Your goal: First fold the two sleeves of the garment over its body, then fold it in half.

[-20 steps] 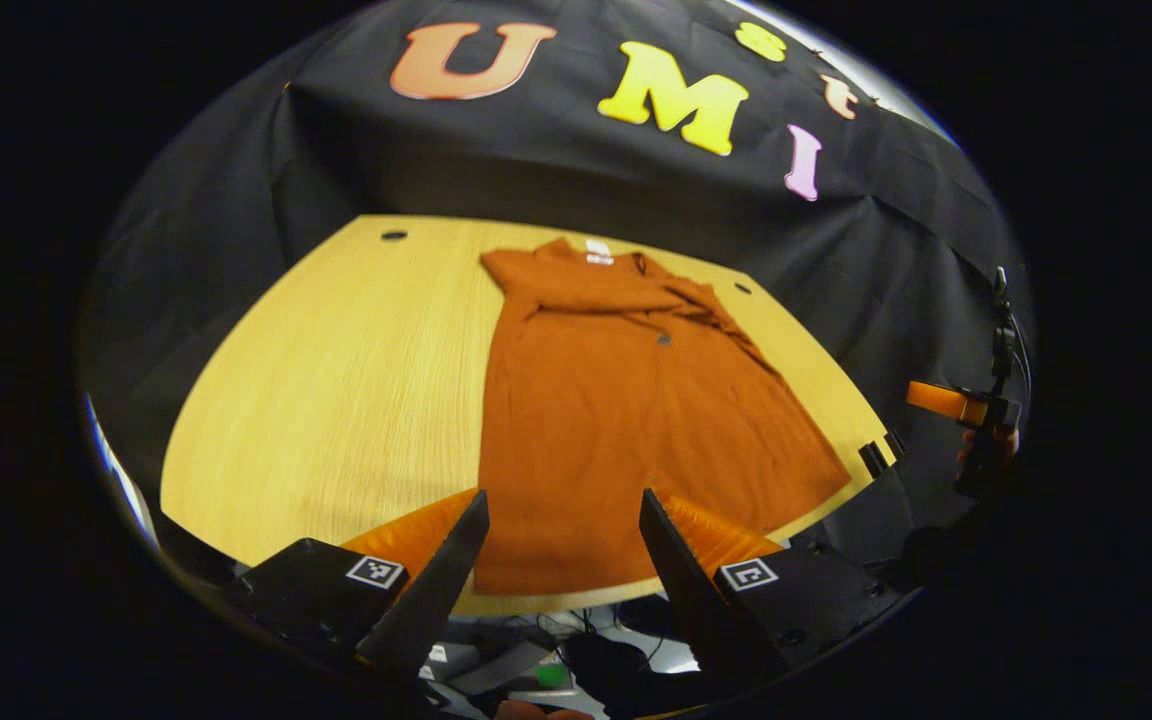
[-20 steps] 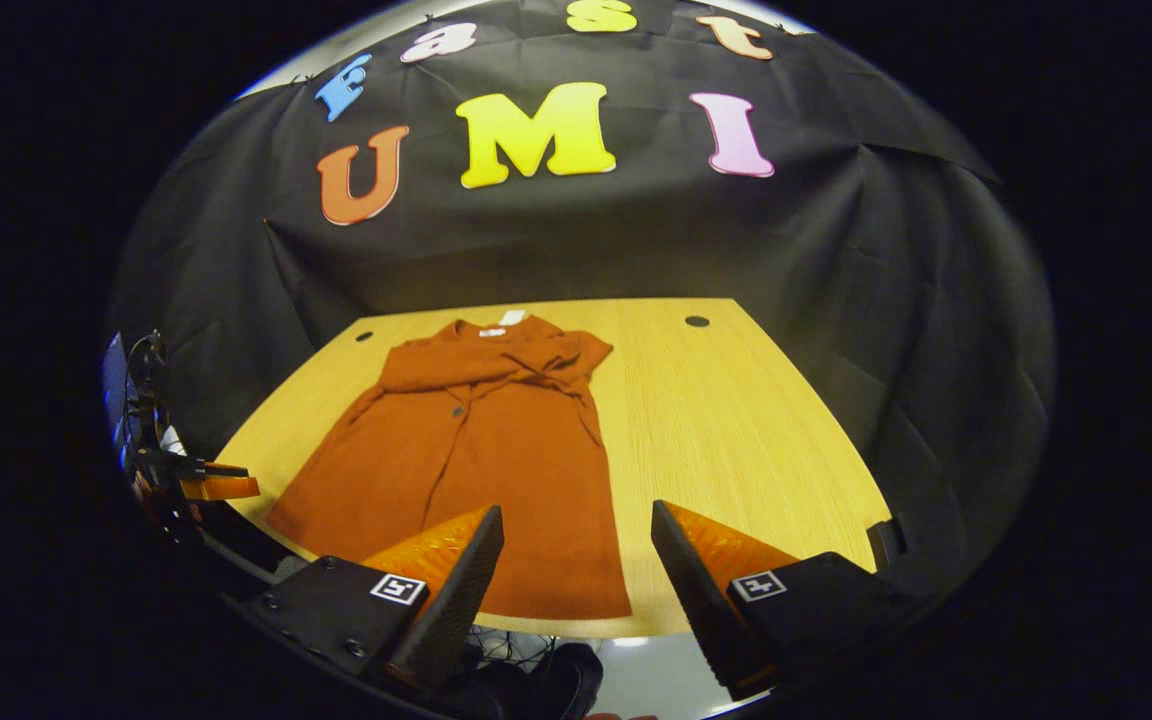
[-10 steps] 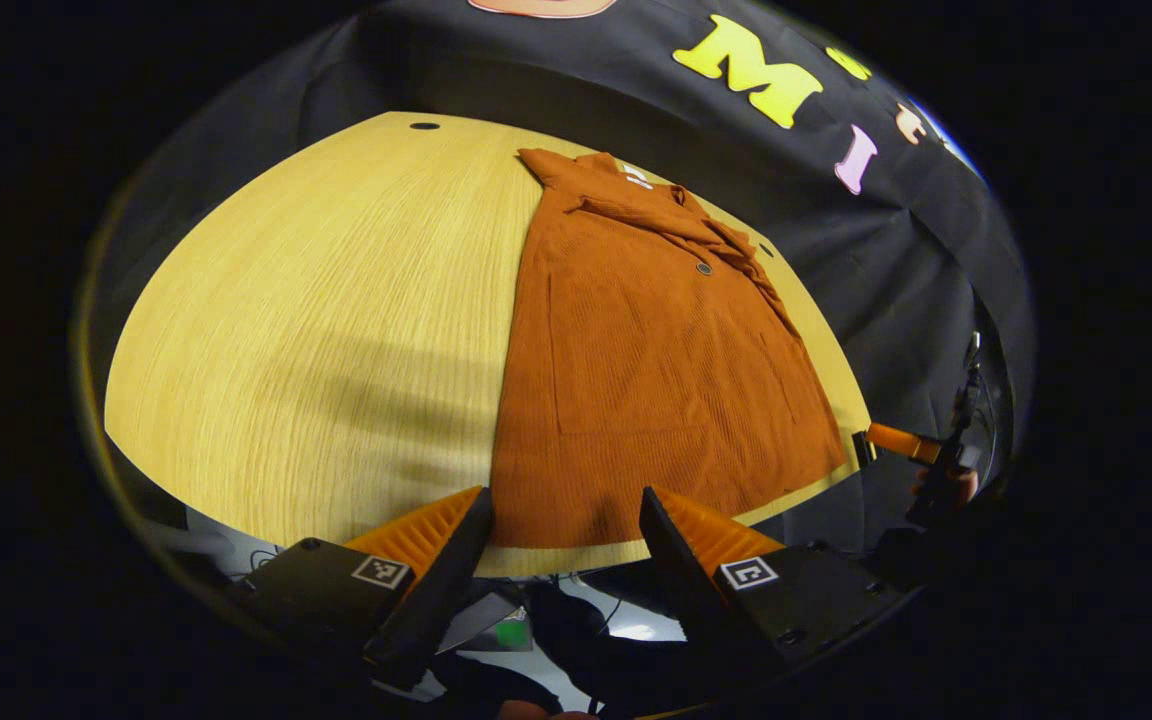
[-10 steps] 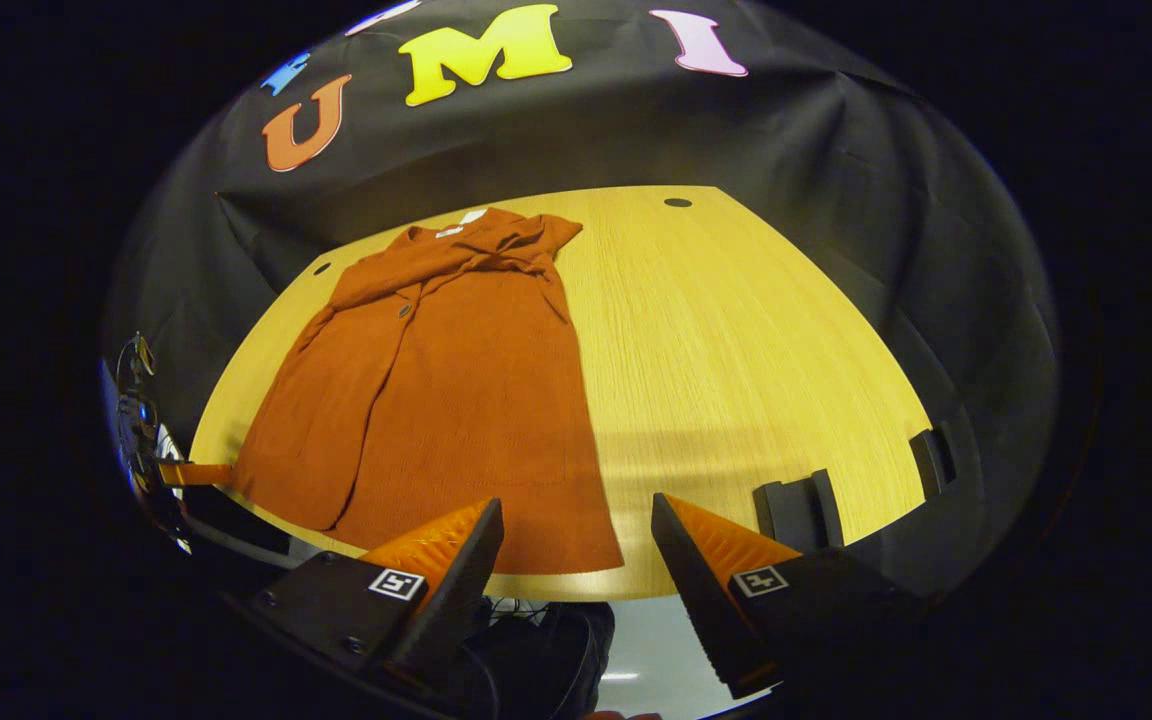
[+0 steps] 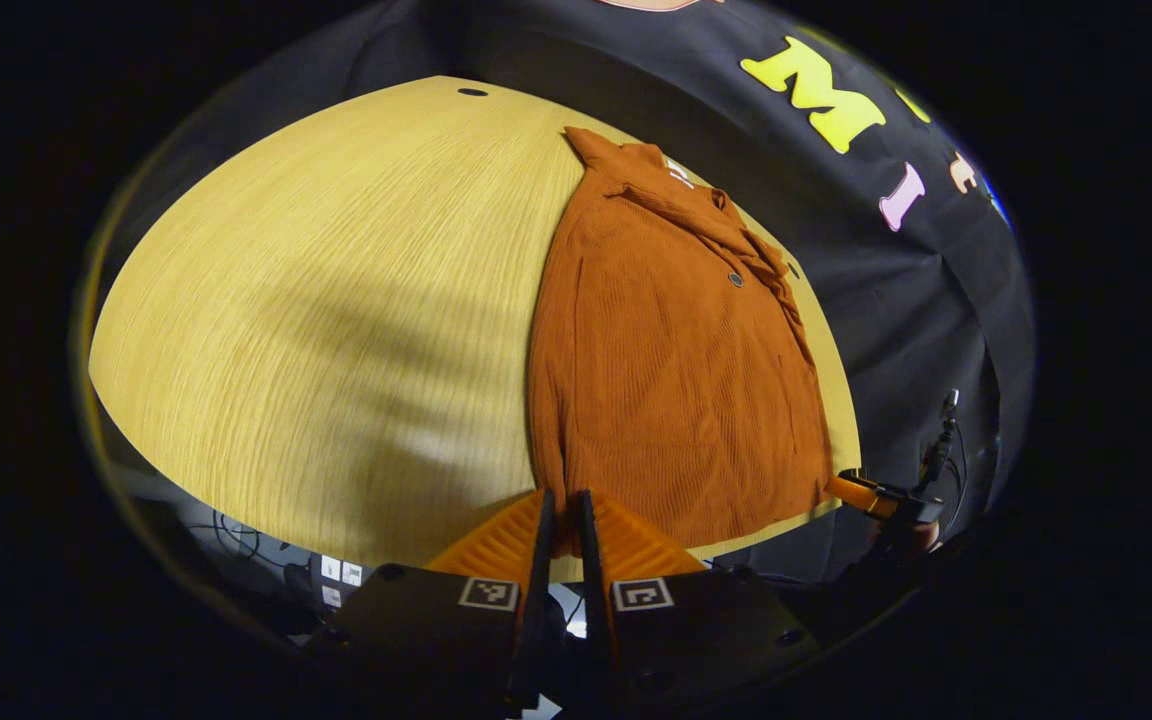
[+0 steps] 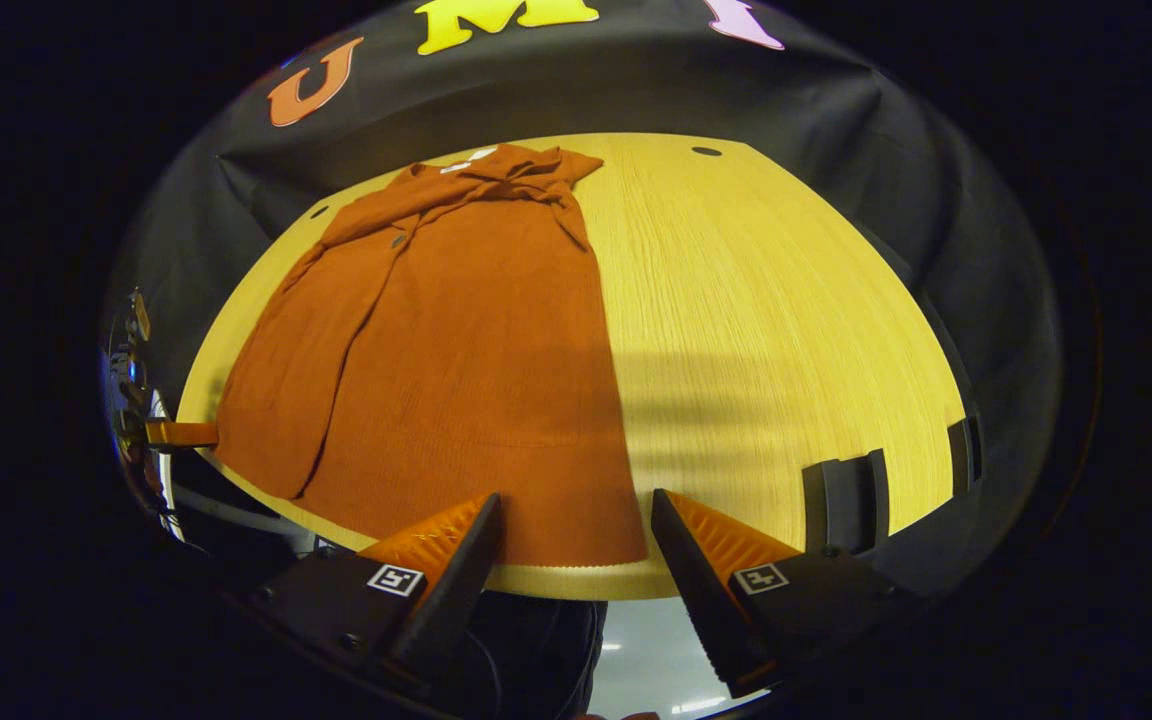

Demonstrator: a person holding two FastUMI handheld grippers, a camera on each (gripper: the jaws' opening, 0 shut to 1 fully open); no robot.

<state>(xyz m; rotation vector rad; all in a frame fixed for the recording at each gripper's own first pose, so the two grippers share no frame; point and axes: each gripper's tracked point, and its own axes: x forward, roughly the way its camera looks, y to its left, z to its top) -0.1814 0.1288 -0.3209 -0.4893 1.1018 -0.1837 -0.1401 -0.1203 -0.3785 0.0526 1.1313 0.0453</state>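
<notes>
Left gripper (image 5: 560,520) had closed since a second earlier, fingers pinching the garment (image 5: 671,360) hem (near corner). Right gripper (image 6: 574,530) stayed spread above table (image 6: 786,330) edge.

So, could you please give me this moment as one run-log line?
garment: flat on table, sleeves folded in | left hand-held gripper: shut on near hem corner | right hand-held gripper: open at other hem corner | half-fold: not yet done
</notes>
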